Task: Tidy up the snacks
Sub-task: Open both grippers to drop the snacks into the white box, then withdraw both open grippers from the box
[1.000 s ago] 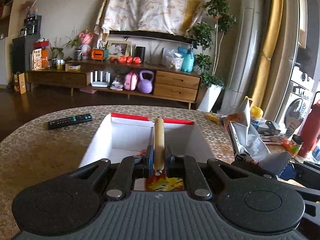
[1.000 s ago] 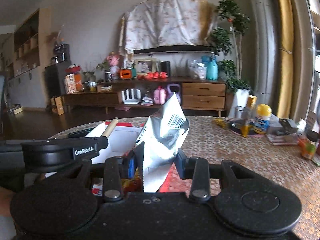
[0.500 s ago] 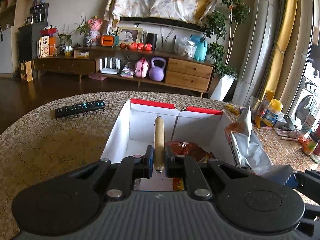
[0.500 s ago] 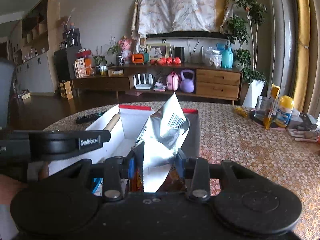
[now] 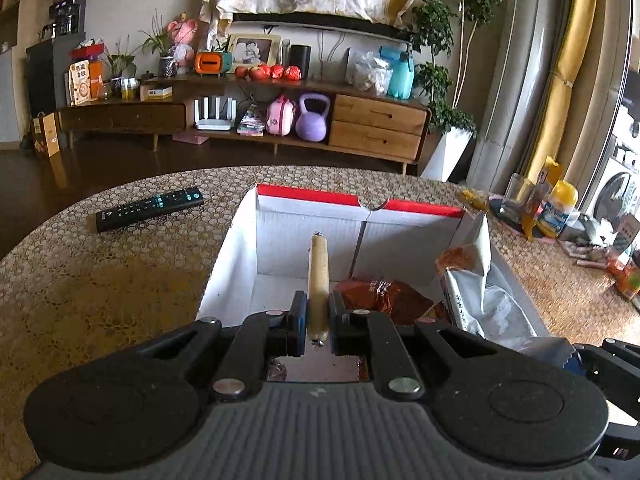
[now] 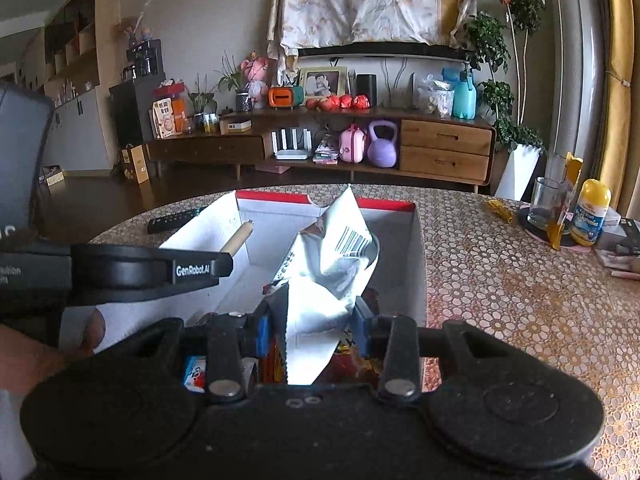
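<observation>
A white cardboard box with a red rim stands open on the patterned table. My left gripper is shut on a tan sausage stick, held over the box's left part; the stick also shows in the right wrist view. My right gripper is shut on a silver snack bag, held over the box's right part; the bag also shows in the left wrist view. A brown snack packet lies inside the box.
A black remote lies on the table left of the box. A glass, a yellow bottle and small items stand at the table's right end. A low wooden sideboard stands beyond the table.
Both grippers have risen and tilted down over the box, so more of its inside and the brown packet show. Both still hold their snacks.
</observation>
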A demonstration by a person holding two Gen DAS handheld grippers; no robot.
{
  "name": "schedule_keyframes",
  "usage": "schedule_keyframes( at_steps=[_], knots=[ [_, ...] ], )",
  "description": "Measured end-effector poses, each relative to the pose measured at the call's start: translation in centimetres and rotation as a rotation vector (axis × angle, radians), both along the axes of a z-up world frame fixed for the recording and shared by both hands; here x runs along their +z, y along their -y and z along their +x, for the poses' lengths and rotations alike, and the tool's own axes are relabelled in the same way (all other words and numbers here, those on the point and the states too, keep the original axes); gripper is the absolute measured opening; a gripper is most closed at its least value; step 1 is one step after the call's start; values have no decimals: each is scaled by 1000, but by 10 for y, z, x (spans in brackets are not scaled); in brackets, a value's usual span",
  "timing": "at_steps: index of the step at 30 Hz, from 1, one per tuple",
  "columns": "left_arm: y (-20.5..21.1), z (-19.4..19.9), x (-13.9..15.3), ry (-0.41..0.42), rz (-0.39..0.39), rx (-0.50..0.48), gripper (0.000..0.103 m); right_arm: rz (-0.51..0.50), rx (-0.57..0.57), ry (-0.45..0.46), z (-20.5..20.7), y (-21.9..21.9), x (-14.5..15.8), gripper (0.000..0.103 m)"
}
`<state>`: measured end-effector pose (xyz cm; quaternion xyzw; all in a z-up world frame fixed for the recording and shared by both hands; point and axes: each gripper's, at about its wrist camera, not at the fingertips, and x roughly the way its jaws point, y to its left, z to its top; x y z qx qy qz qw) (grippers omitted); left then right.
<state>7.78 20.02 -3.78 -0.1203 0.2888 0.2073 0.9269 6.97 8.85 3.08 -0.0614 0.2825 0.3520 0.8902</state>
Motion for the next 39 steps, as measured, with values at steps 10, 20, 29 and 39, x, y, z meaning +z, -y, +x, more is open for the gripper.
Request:
schedule_keyframes(
  at_steps=[10, 20, 29, 39],
  knots=[
    [2, 3, 0, -12, 8, -10, 11, -17, -5, -14, 3, -4, -1, 42],
    [11, -13, 13, 29, 27, 28, 69, -2, -35, 21, -8, 11, 6, 61],
    [23, -32, 25, 40, 40, 31, 74, 29, -55, 33, -23, 31, 16, 61],
    [45, -74, 38, 75, 63, 42, 84, 65, -106, 47, -40, 54, 30, 77]
  ],
)
